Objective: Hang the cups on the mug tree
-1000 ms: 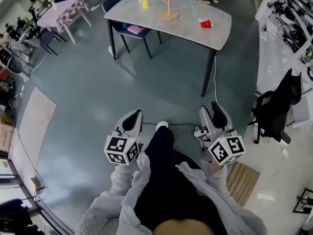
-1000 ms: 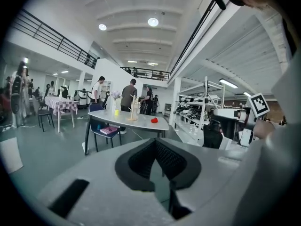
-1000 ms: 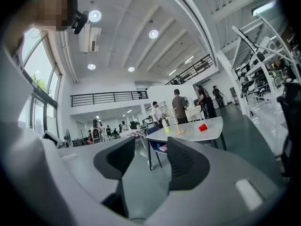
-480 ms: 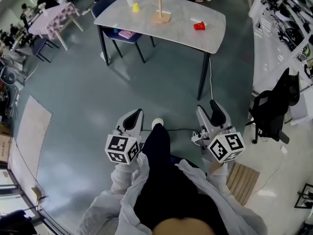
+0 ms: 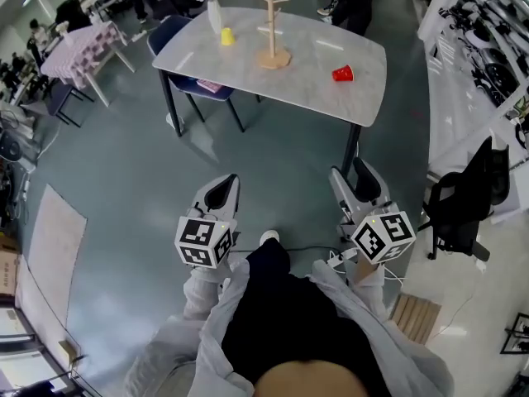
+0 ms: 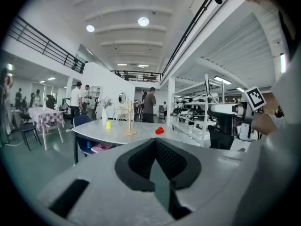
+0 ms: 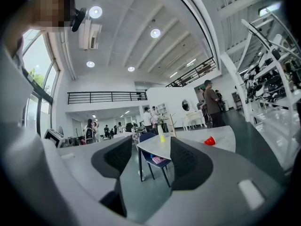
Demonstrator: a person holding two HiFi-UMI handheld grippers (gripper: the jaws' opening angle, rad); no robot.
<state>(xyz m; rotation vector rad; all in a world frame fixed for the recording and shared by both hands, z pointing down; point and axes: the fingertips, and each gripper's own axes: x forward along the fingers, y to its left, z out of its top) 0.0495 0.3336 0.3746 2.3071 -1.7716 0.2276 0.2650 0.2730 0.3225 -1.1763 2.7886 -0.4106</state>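
You hold both grippers out in front of you, level and side by side, well short of the table (image 5: 326, 44). Your left gripper (image 5: 223, 187) has its jaws pressed together with nothing between them. Your right gripper (image 5: 349, 172) has just been opening its jaws; they stand apart, a clear gap showing only floor and nothing held.

Far ahead of both grippers, the wooden mug tree (image 5: 273, 33) stands upright on the tabletop with bare pegs. The yellow cup (image 5: 226, 36) sits straight ahead of your left gripper, to the left of the tree. The red cup (image 5: 342, 74) lies on its side straight ahead of your right gripper, nearer to you than the tree. A vase of flowers (image 5: 214, 8) stands just beyond the yellow cup.
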